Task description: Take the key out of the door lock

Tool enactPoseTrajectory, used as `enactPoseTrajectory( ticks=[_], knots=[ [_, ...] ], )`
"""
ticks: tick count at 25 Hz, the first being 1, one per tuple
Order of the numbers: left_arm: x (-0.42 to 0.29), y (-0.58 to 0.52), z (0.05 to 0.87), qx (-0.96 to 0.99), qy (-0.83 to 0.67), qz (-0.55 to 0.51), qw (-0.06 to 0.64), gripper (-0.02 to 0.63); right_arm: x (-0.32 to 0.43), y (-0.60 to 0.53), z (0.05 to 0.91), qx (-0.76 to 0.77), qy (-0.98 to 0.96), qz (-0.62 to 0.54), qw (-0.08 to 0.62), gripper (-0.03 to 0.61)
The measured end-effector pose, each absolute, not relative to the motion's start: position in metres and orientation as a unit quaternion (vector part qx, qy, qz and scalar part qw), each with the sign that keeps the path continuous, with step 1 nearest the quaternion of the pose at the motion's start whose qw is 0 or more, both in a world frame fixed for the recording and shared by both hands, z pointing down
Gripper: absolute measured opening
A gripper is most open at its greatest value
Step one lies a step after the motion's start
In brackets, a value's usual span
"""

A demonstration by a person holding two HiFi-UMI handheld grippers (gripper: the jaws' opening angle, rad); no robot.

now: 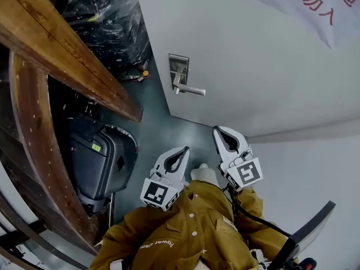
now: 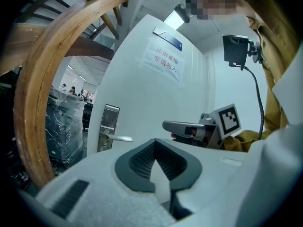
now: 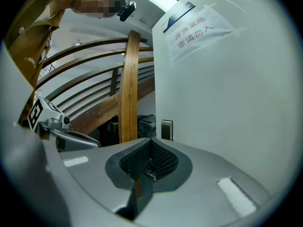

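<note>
A silver lock plate (image 1: 179,67) with a lever handle (image 1: 190,90) sits on the white door (image 1: 253,55). It also shows in the left gripper view, where the lock plate (image 2: 108,132) is far ahead, and as a small lock plate (image 3: 166,129) in the right gripper view. I cannot make out a key in any view. My left gripper (image 1: 183,151) and right gripper (image 1: 217,130) are both held low near the person's chest, well short of the door. Both are shut and hold nothing. The left gripper's own jaws are pressed together, and so are the right's.
A curved wooden stair railing (image 1: 34,122) runs along the left. Below it stand a black suitcase (image 1: 98,162) and plastic-wrapped goods (image 1: 107,21). A sign with red characters (image 1: 315,1) hangs on the door. A dark screen edge (image 1: 306,229) juts in at bottom right.
</note>
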State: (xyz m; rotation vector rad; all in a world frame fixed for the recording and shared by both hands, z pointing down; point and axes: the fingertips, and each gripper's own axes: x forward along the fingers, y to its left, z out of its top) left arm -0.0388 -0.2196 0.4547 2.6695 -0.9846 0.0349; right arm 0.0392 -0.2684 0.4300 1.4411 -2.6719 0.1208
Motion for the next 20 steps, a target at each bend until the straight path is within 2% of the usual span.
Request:
enactPoseTrajectory(
  ticks=[2, 4, 9, 14, 17, 20],
  knots=[
    [-0.036, -0.229, 0.454, 0.928, -0.344, 0.011, 0.147, -0.003, 0.034, -0.296, 0.437, 0.439, -0.893, 0.021, 0.095, 0.013],
    [-0.032, -0.237, 0.454, 0.925, -0.35, 0.01, 0.145, -0.003, 0.025, -0.327, 0.45, 0.397, -0.905, 0.0, 0.152, 0.133],
    [-0.029, -0.249, 0.454, 0.916, -0.372, 0.0, 0.15, -0.003, 0.011, -0.395, 0.496, 0.313, -0.893, -0.084, 0.313, 0.197],
    [-0.031, -0.256, 0.456, 0.907, -0.394, 0.001, 0.148, -0.003, 0.022, -0.426, 0.548, 0.265, -0.856, -0.118, 0.428, 0.177],
    [-0.032, -0.26, 0.458, 0.902, -0.403, -0.001, 0.154, -0.003, 0.025, -0.427, 0.562, 0.25, -0.849, -0.121, 0.449, 0.124],
    [-0.027, -0.265, 0.464, 0.903, -0.399, 0.003, 0.158, -0.003, 0.023, -0.427, 0.561, 0.245, -0.851, -0.124, 0.448, 0.123]
  ],
)
